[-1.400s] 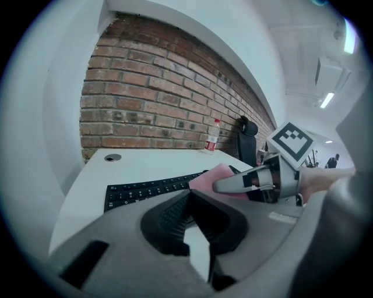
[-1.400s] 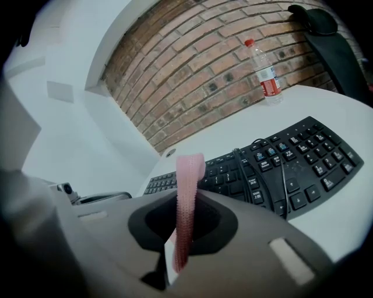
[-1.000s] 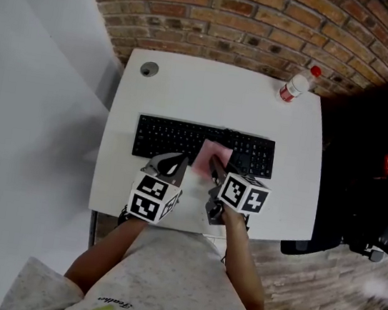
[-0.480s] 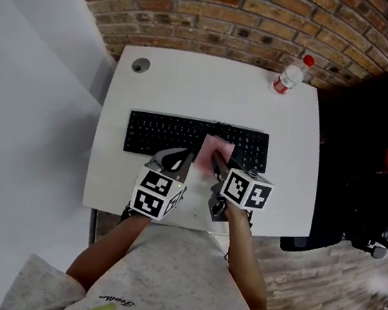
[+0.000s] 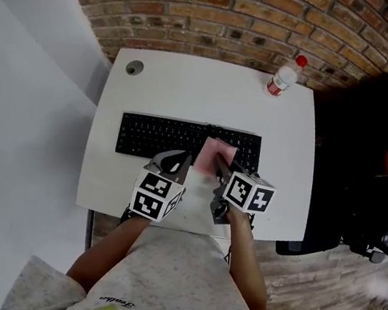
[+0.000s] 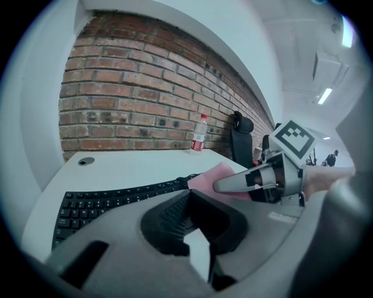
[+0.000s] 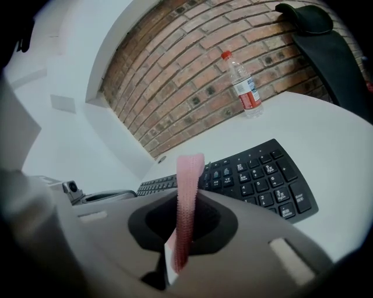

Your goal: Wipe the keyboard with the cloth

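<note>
- The small pink woven cloth (image 5: 218,151) now lies nearer the number-pad end of the flat black plastic keyboard (image 5: 160,138) than it did a second ago; against the keys it has crept a little to the person's right, while the whole white desk top (image 5: 189,92) has slid leftward in the head view as the head turns
- The right gripper (image 5: 216,163) is clenched on the cloth; its own view shows the pink strip pinched edge-on between the jaws, with the free end standing up past the tips and the keys just beyond
- The cloth's free part drapes over the keyboard's near rows, right of the middle; whether it presses on the keys or only brushes them, I cannot tell
- The left gripper (image 5: 173,160) hovers just beside the right one over the desk's near edge; its jaws are closed together on nothing, and it plays no part in the wiping
- My reading: a wiping stroke is under way, travelling rightward; the left and middle keys show no cloth on them, so how much is already wiped cannot be judged
- The clear plastic water bottle with a red cap (image 5: 283,77) stands at the far right corner, well apart from the stroke; it poses no hazard for now
</note>
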